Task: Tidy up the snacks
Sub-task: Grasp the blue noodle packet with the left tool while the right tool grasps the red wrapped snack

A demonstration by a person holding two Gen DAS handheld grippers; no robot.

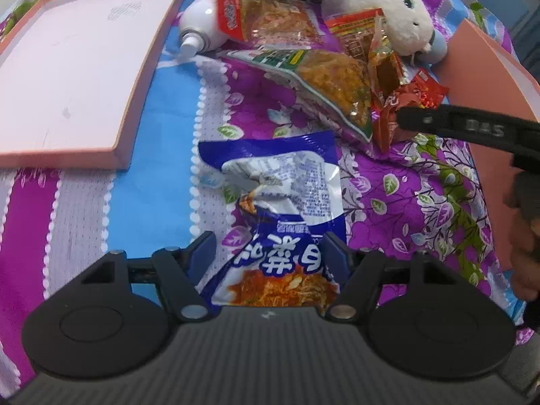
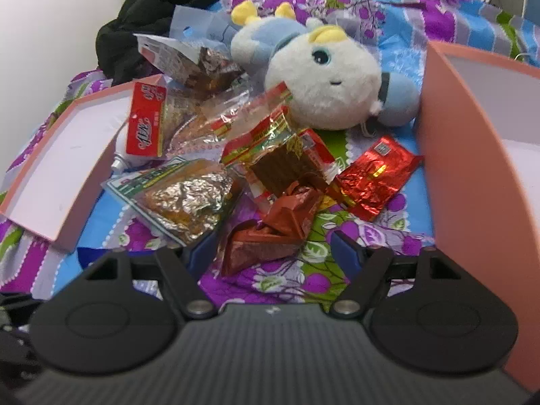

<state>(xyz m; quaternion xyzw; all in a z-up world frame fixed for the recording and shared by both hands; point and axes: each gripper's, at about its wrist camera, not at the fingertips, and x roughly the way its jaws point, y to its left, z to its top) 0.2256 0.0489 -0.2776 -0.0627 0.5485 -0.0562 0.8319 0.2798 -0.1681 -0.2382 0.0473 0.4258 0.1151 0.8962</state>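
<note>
A blue and white noodle snack packet (image 1: pixel 270 209) lies crumpled on the floral bedsheet (image 1: pixel 388 182). My left gripper (image 1: pixel 268 253) stands open around its lower half, the left pad clear of it. In the right wrist view my right gripper (image 2: pixel 271 253) is open over a crumpled dark red packet (image 2: pixel 270 236) that lies between its fingers with room on the right. Just beyond are a brown snack packet (image 2: pixel 287 165), a red foil packet (image 2: pixel 374 179) and a green-edged packet (image 2: pixel 182 199). One black finger (image 1: pixel 455 128) of the right gripper enters the left wrist view beside the red packets (image 1: pixel 415 94).
A shallow pink box (image 1: pixel 67 67) lies at the left, and another pink box (image 2: pixel 472 168) stands at the right. Behind the snack pile lie a white and blue plush toy (image 2: pixel 330 77), a white bottle (image 1: pixel 199 30) and black cloth (image 2: pixel 152 10). A hand (image 1: pixel 526 236) shows at the right edge.
</note>
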